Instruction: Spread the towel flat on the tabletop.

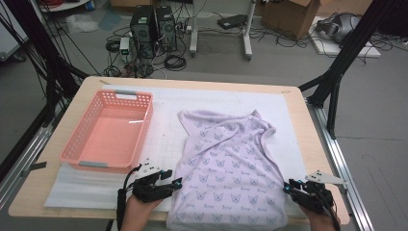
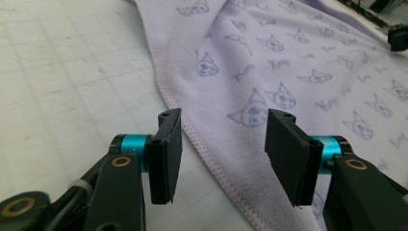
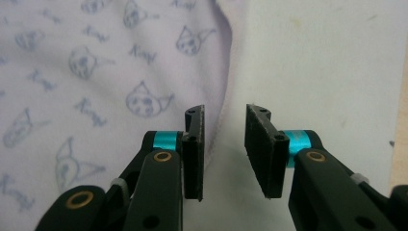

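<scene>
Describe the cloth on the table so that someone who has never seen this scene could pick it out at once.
On the wooden table lies a white mat, with a pink basket on its left part. Right of the basket, reaching the near edge, lies the cloth: pale lilac, spread mostly flat, printed all over with small blue cat faces, the only fabric there.

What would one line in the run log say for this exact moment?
left claw: open, astride hem of lilac cat-print cloth | right claw: open at opposite hem | pink plastic basket: empty
</scene>
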A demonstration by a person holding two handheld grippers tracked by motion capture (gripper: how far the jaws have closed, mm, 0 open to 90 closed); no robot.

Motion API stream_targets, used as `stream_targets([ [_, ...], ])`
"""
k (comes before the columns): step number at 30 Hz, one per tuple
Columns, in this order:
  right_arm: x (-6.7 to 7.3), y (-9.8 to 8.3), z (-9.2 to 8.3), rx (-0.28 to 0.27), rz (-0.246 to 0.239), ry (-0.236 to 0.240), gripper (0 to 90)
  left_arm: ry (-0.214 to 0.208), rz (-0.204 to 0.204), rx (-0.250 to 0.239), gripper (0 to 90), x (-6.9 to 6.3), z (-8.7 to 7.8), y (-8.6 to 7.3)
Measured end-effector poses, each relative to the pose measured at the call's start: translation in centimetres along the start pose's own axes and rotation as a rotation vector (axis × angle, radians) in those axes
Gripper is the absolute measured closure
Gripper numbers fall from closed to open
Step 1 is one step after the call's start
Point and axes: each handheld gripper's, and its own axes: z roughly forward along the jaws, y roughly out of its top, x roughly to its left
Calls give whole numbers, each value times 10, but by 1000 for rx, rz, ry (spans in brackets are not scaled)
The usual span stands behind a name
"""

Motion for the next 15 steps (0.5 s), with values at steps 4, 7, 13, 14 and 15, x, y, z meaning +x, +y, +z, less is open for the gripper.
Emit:
stream_targets([
  [4,2,4,5,-13,-9,-2,660,13,45,44,474,-10,11,0],
  [7,6,4,11,-2,-22,0,653,109,110,64,757,-15,10,0],
  [13,10,5,12,0,-33,-6,643,107,80,89,871,-13,-16,-11],
  [14,10,6,13,0,-33,-3,641,108,76,90,871,-13,-23,-15],
  [15,10,6,13,0,-31,-2,640,108,75,94,872,-13,-30,-18],
])
